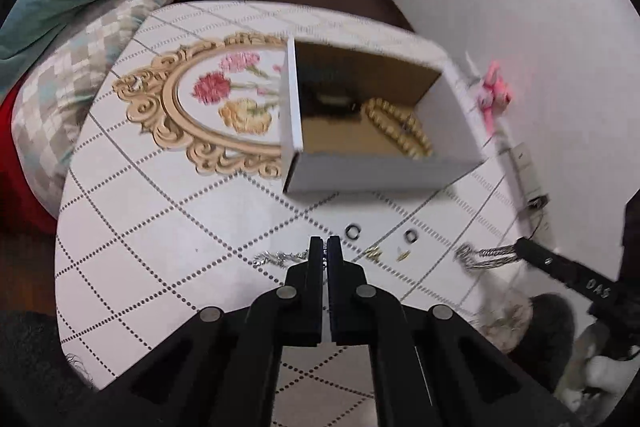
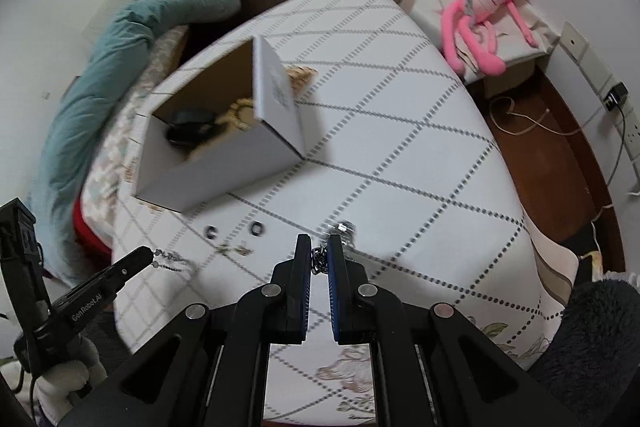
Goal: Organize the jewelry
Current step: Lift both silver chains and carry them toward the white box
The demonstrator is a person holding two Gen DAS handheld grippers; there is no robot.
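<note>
The left hand-held gripper [image 1: 325, 247] is pinching one end of a thin silver chain [image 1: 276, 258] with its fingers nearly together, and the chain is trailing on the desk [image 1: 160, 227]. The right hand-held gripper [image 2: 319, 247] is gripping a thicker silver chain [image 2: 318, 259] between its narrow blue pads [image 2: 332, 267]. Two dark rings [image 1: 353, 231] and small gold earrings [image 1: 374, 253] are lying on the desk between them. Behind, a white box [image 1: 380, 171] is standing open, with a gold bead bracelet [image 1: 400, 127] and a dark object [image 2: 188, 127] inside.
</note>
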